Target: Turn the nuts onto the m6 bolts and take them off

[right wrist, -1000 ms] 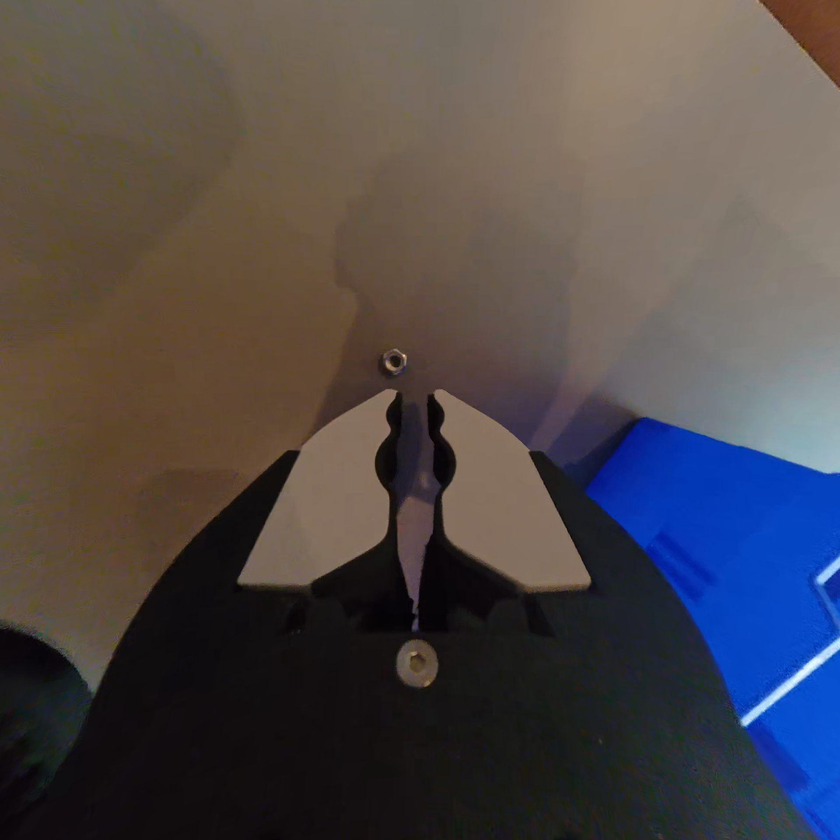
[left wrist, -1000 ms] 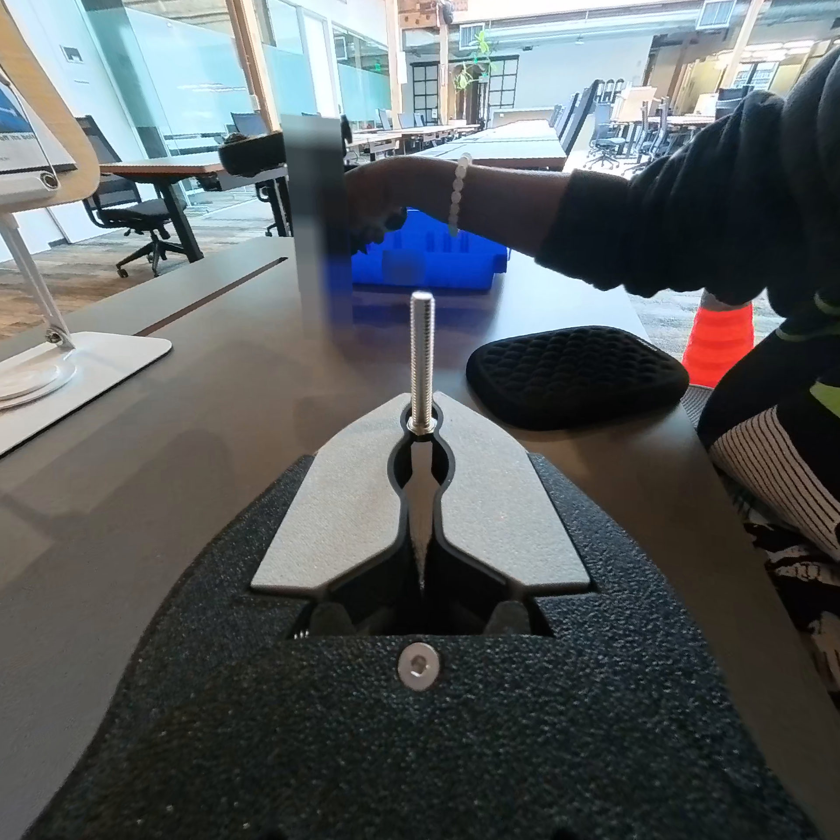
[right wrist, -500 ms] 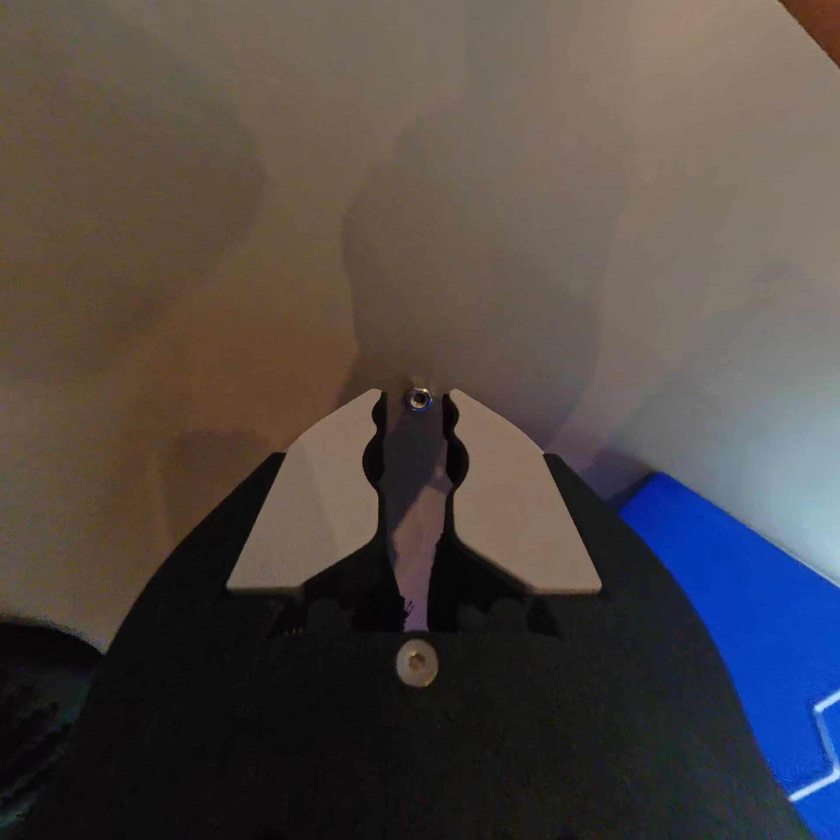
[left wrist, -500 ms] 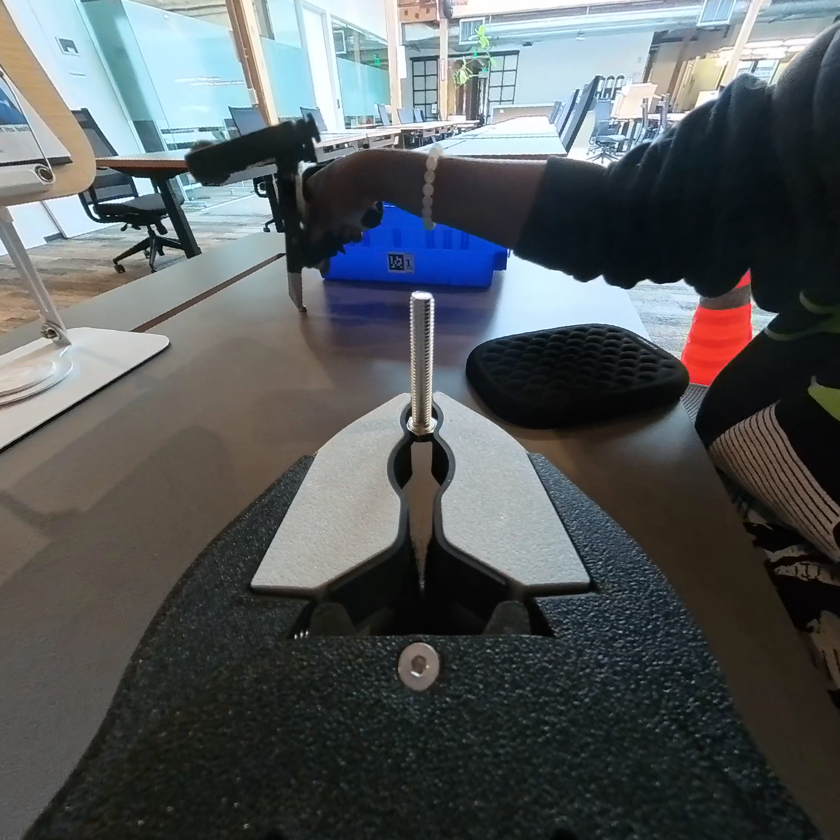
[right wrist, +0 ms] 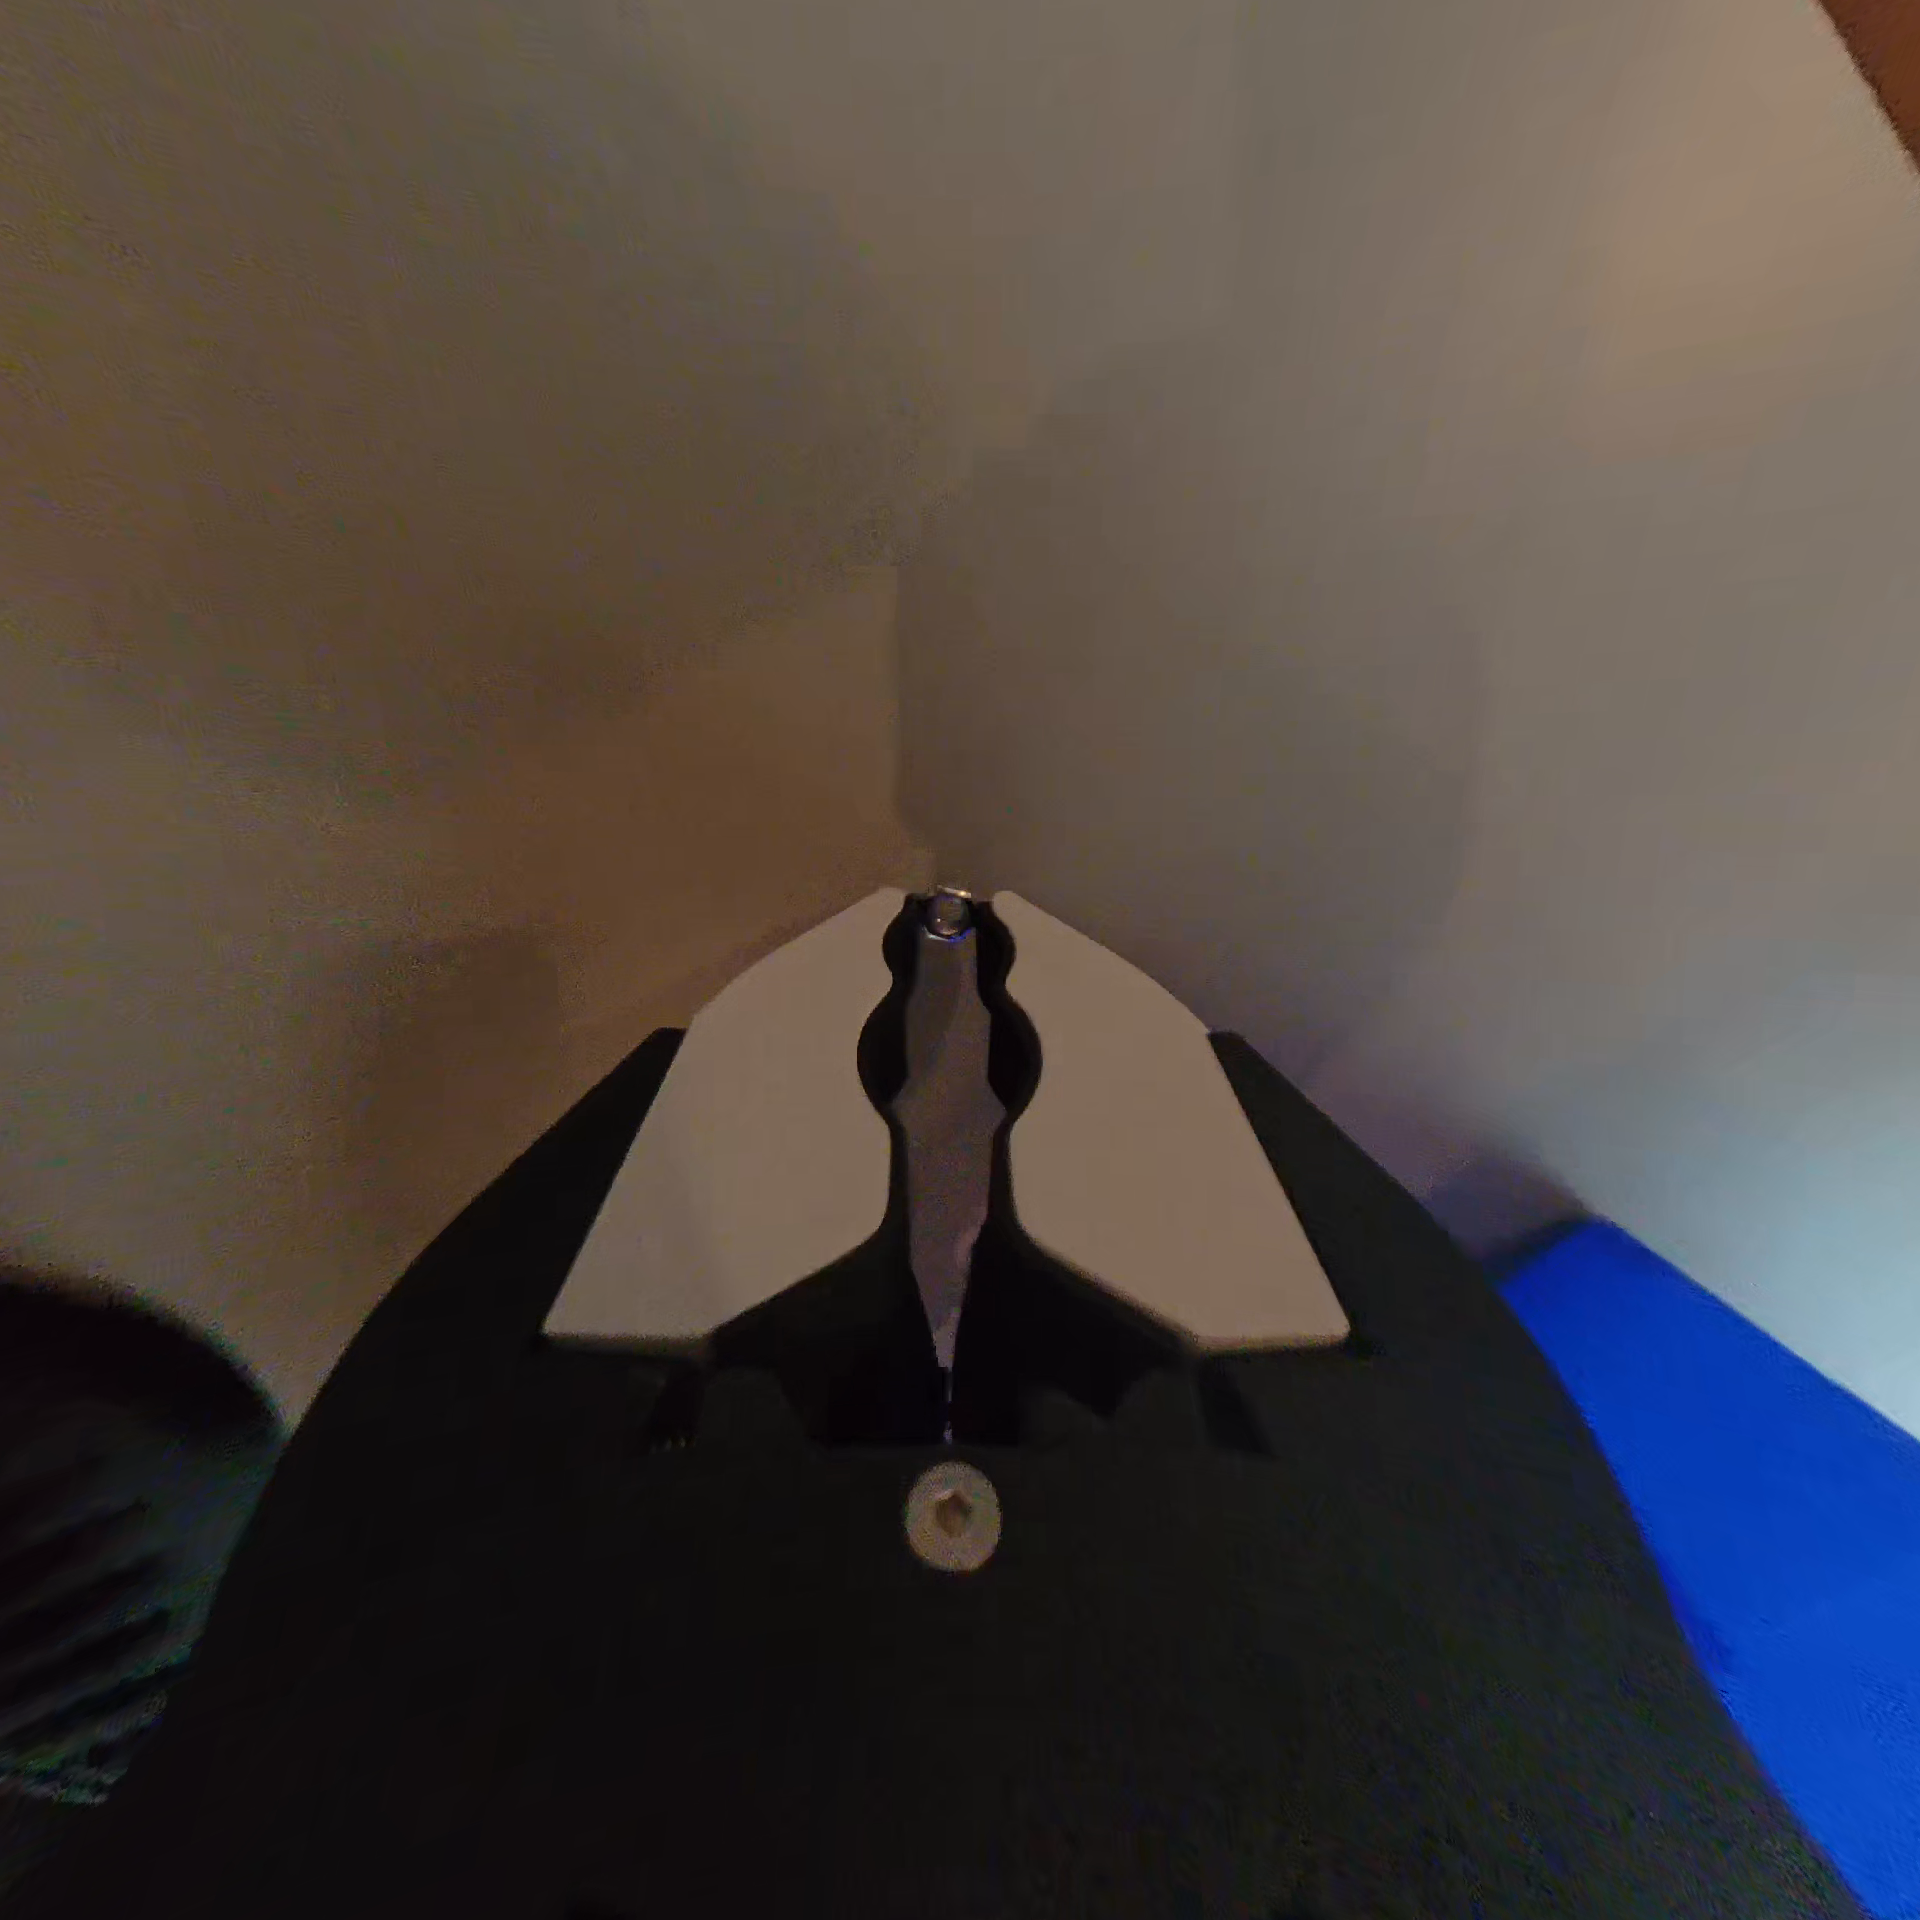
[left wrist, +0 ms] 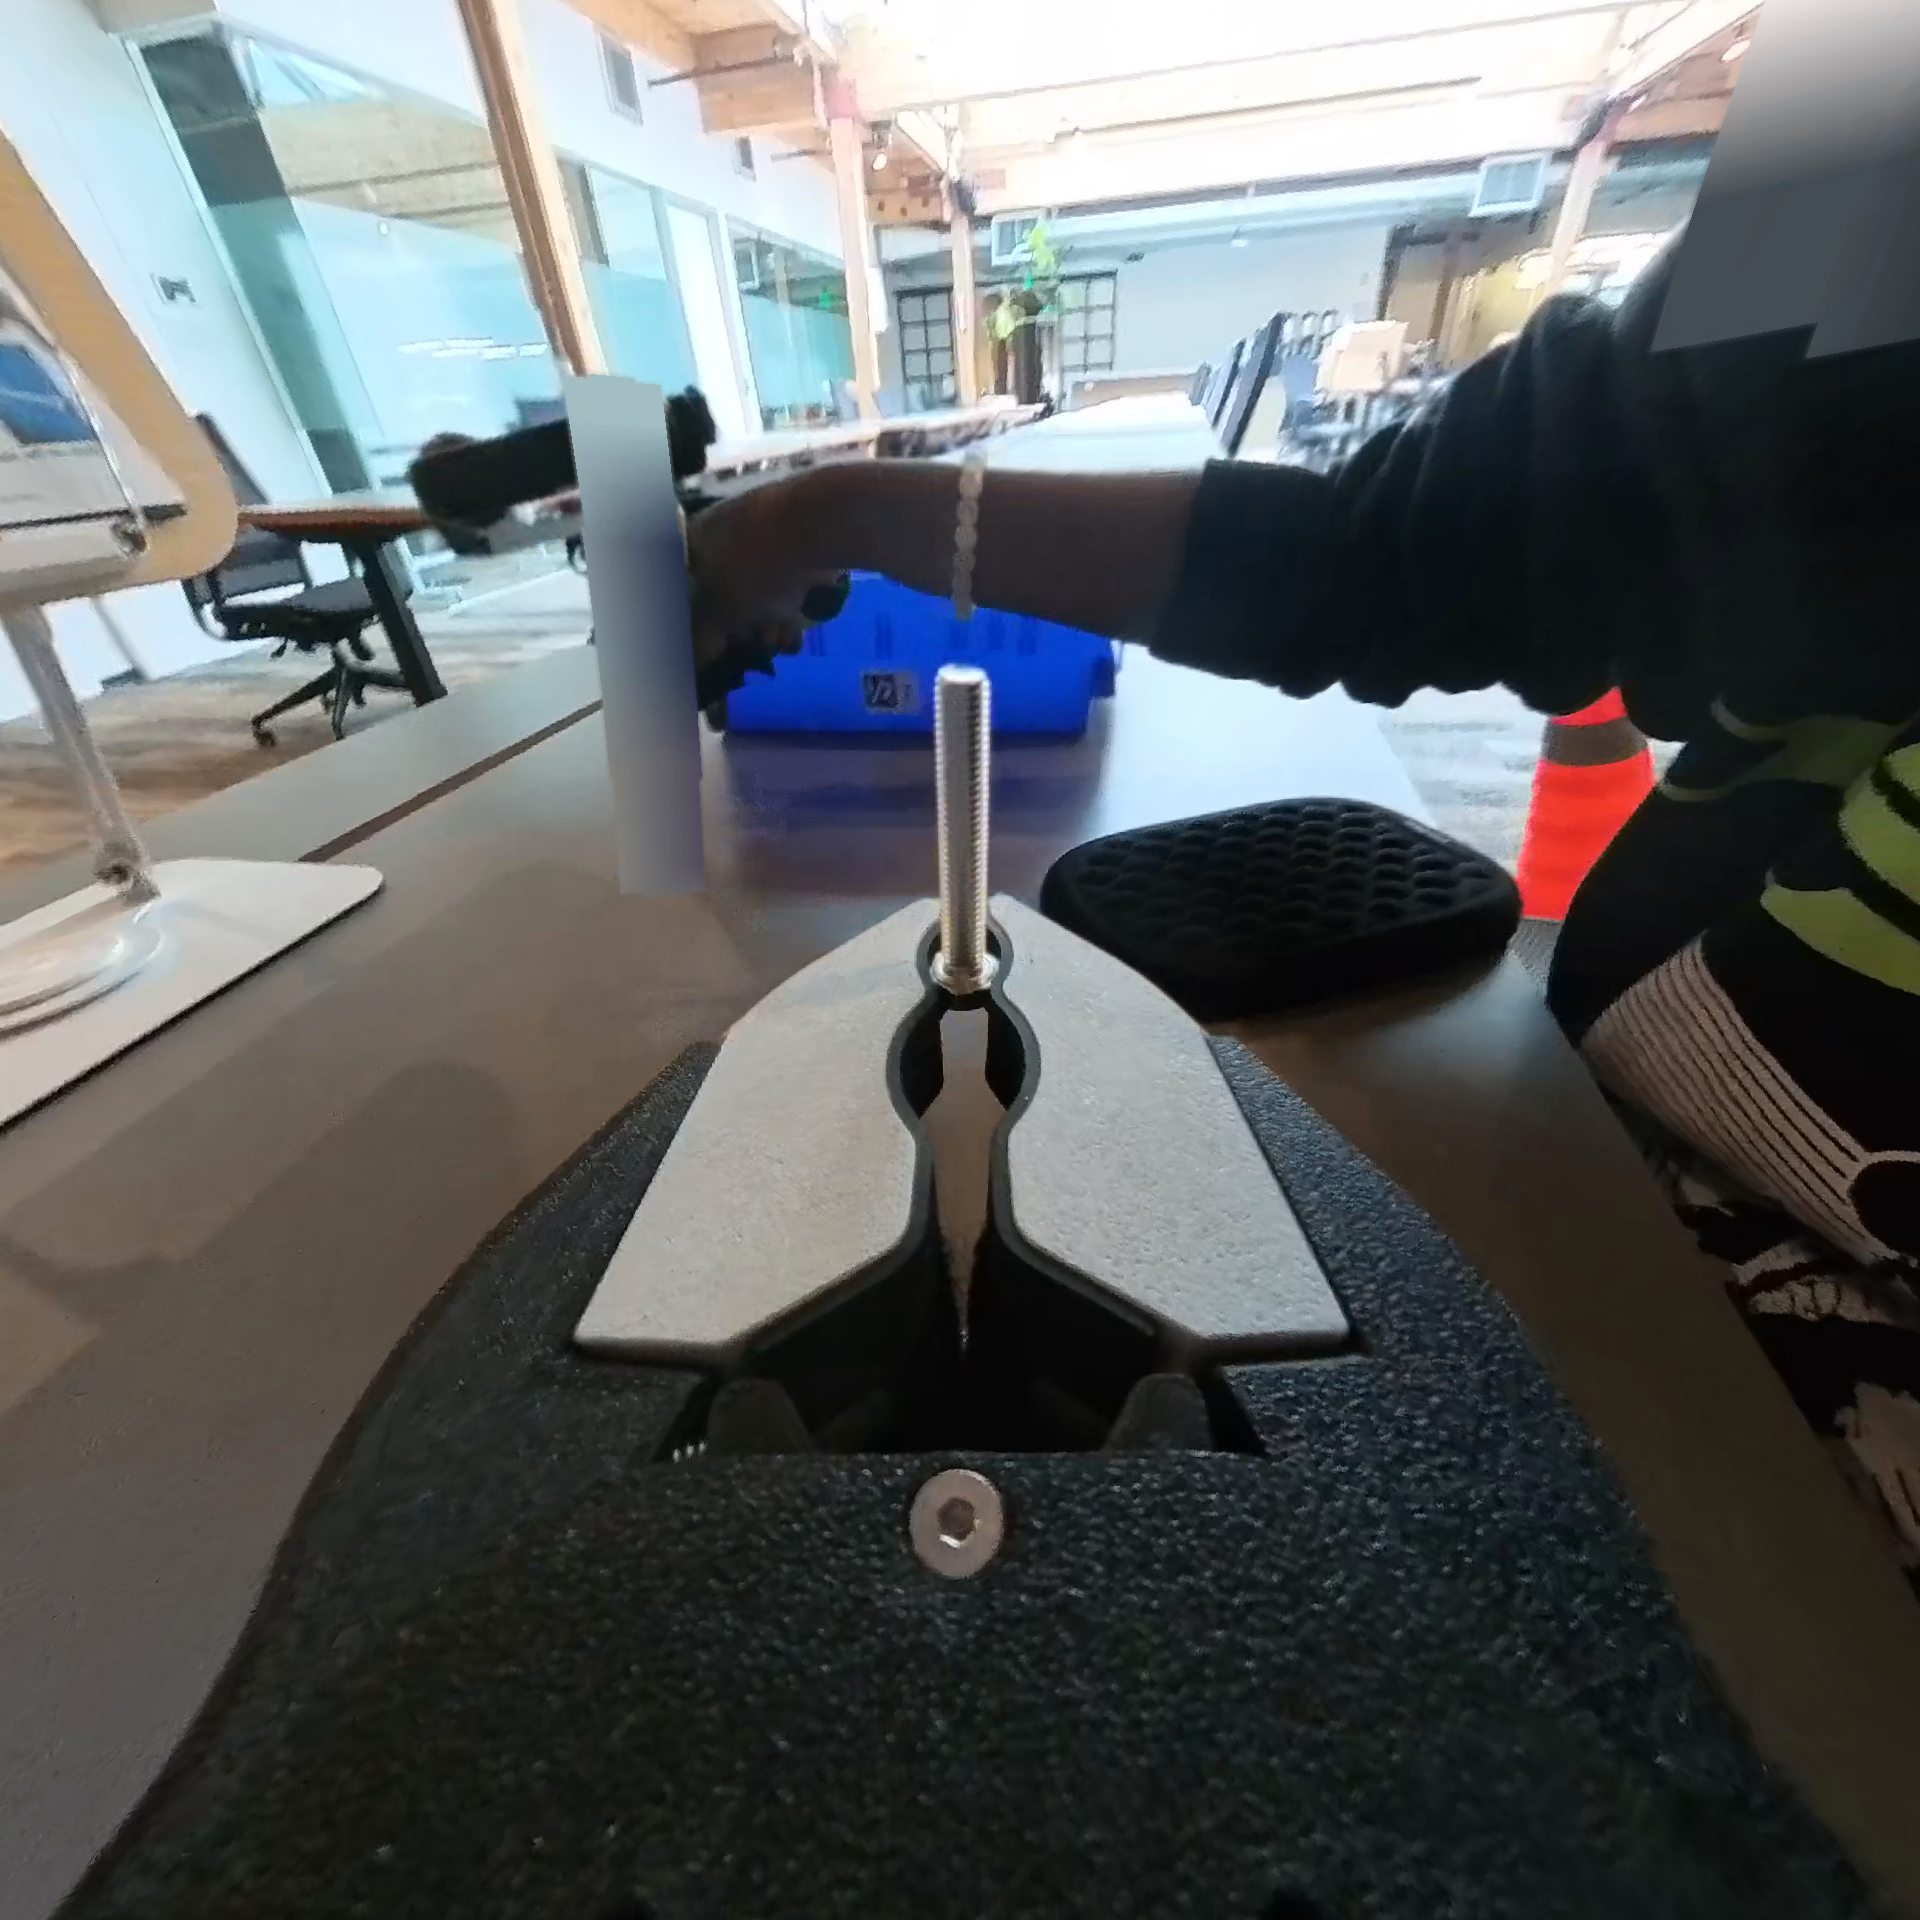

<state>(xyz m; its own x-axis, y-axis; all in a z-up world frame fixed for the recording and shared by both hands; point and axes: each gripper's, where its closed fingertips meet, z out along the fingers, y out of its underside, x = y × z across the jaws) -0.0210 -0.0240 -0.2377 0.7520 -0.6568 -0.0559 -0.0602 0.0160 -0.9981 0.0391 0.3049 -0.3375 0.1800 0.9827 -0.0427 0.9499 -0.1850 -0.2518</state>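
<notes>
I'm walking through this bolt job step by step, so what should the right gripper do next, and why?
Probably lift the nut off the table and carry it toward the bolt. The right gripper has its fingers closed around the nut, and the left gripper holds the bolt upright, threads bare.

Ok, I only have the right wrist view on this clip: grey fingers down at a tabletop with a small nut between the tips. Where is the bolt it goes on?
Observer: The left gripper holds the bolt by its head, threaded shank pointing straight up, bare of any nut.
Operator: Is the right gripper near it?
Observer: No. In the left wrist view it is farther back on the table, beside the blue bin, partly behind a blur patch.
Operator: Anything between the two?
Observer: A black honeycomb-textured pad lies to the right of the bolt; the straight path looks free.
</notes>
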